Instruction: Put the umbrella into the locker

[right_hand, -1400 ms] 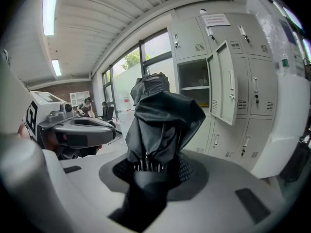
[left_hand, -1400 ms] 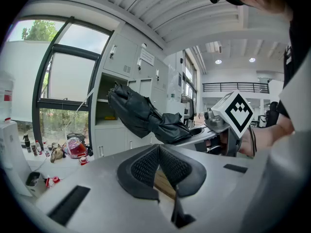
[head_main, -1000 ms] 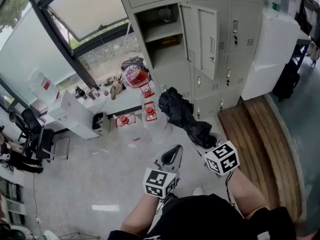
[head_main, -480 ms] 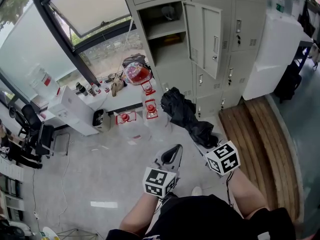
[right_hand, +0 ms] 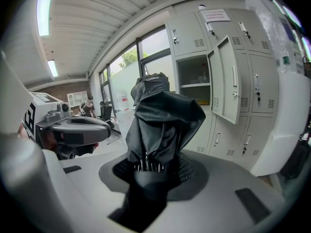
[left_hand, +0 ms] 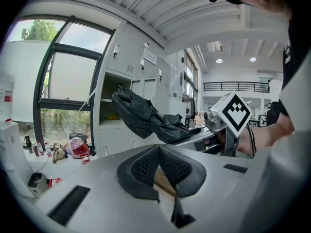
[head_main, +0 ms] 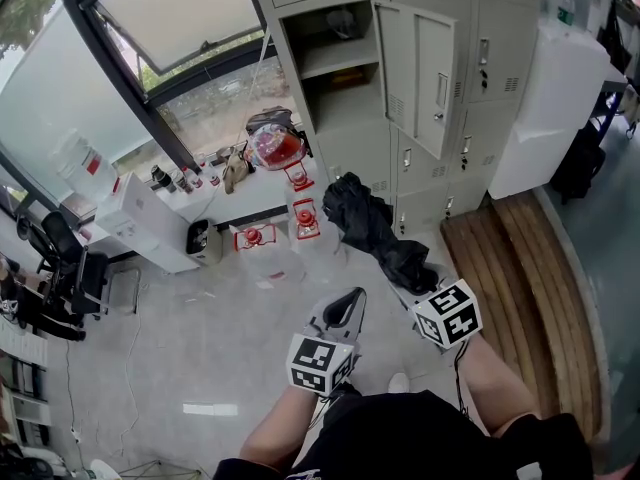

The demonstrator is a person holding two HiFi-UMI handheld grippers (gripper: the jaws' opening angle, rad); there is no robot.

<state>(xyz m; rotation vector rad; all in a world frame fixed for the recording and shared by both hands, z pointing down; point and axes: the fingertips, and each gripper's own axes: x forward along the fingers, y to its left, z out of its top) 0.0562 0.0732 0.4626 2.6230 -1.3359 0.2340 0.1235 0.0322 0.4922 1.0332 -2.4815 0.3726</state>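
Umbrella, black and folded, gripped by right tool, held out in front of the open locker. Left tool closed, empty, nearer the person.

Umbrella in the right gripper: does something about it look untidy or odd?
Yes. The umbrella, clamped in the right gripper, is not neatly rolled: its black cloth bulges loose and crumpled, and bare metal rib tips show near the jaws.
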